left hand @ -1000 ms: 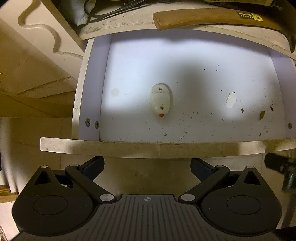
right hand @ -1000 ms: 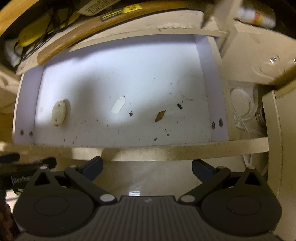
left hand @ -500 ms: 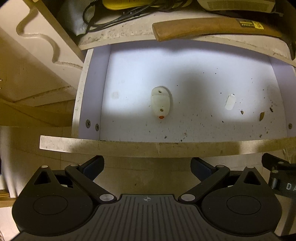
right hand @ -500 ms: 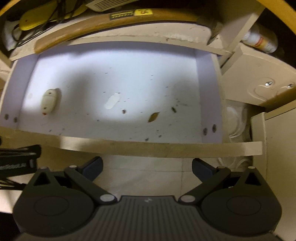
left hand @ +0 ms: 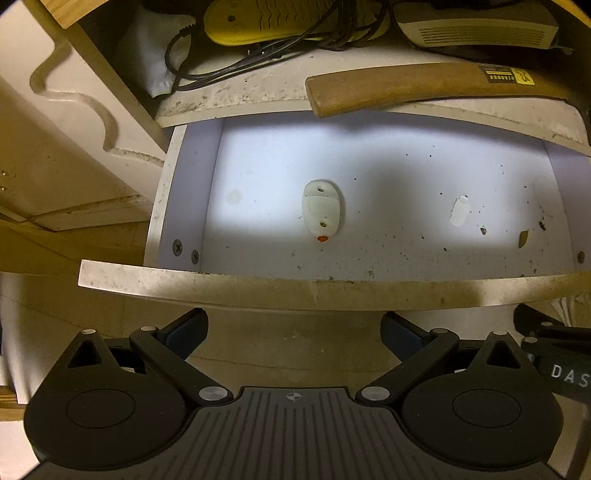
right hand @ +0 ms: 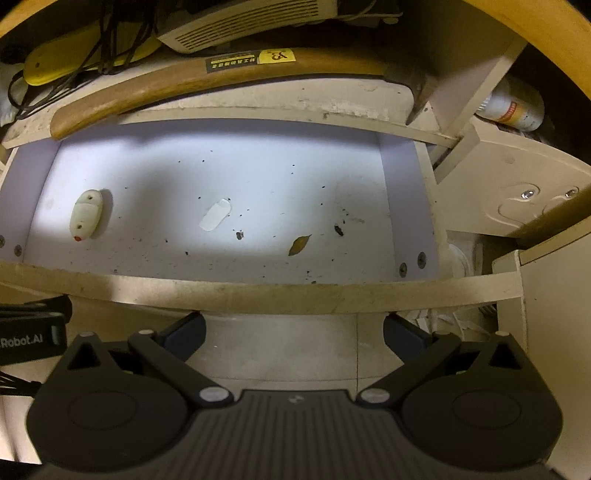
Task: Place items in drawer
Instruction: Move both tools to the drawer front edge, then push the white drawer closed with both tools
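Observation:
The drawer (left hand: 236, 288) (right hand: 258, 295) is pulled out, its white floor lit and speckled with dirt. A white oval device with an orange tip (left hand: 320, 211) (right hand: 85, 215) lies on its left part, a white scrap (left hand: 460, 210) (right hand: 216, 215) near the middle. Above it on the shelf rest a wooden-handled hammer (left hand: 424, 86) (right hand: 184, 86), a yellow tool (left hand: 277, 20) (right hand: 85, 55) with black cables, and a grey box (left hand: 476, 27) (right hand: 251, 16). My left gripper (left hand: 293, 332) and right gripper (right hand: 293, 332) hang open and empty, just short of the drawer front.
A dry leaf (right hand: 300, 244) (left hand: 523, 238) lies on the drawer floor at the right. A white bottle (right hand: 513, 107) lies in the compartment to the right. A cabinet door (left hand: 55, 129) stands open at the left. The other gripper's body shows at each view's edge.
Both grippers have drawn back and tilted up a little, so more of the shelf with the yellow tool, cables and grey box shows. Nothing in the drawer has moved.

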Demonstrator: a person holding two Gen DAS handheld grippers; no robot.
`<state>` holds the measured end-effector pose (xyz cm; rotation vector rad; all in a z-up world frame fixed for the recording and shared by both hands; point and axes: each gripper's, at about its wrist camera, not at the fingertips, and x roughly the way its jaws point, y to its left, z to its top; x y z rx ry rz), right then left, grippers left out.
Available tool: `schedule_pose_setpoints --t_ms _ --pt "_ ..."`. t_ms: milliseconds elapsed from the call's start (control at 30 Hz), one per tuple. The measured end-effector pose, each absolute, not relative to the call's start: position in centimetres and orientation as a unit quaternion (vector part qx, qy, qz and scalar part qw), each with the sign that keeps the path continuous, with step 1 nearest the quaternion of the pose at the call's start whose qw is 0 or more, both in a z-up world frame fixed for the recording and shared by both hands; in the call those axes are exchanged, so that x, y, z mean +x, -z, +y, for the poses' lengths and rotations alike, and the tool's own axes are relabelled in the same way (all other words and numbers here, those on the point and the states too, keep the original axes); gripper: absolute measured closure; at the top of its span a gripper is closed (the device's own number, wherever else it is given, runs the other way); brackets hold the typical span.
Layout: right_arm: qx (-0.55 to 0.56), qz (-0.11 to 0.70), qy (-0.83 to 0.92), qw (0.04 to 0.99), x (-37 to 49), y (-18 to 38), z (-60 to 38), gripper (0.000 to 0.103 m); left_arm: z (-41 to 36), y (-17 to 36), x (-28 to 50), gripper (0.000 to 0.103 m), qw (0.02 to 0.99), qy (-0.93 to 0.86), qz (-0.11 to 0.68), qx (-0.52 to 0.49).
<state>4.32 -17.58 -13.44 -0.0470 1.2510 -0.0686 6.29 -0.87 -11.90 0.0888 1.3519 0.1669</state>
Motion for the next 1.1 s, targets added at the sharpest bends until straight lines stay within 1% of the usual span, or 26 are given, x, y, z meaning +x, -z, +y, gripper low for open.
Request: schedule_pose_setpoints --t_ms 633,1100 --pt "-0.032 0.54 0.037 0.841 1.8 13.5 -16.9 0.0 -1.5 12.2 5.5 0.0 0.798 -0.076 0.594 0.065" --pt "-0.035 0.516 0.033 0.855 2.2 13.8 -17.3 0.0 -1.3 12.3 5.6 0.0 0.807 -0.074 0.582 0.067"
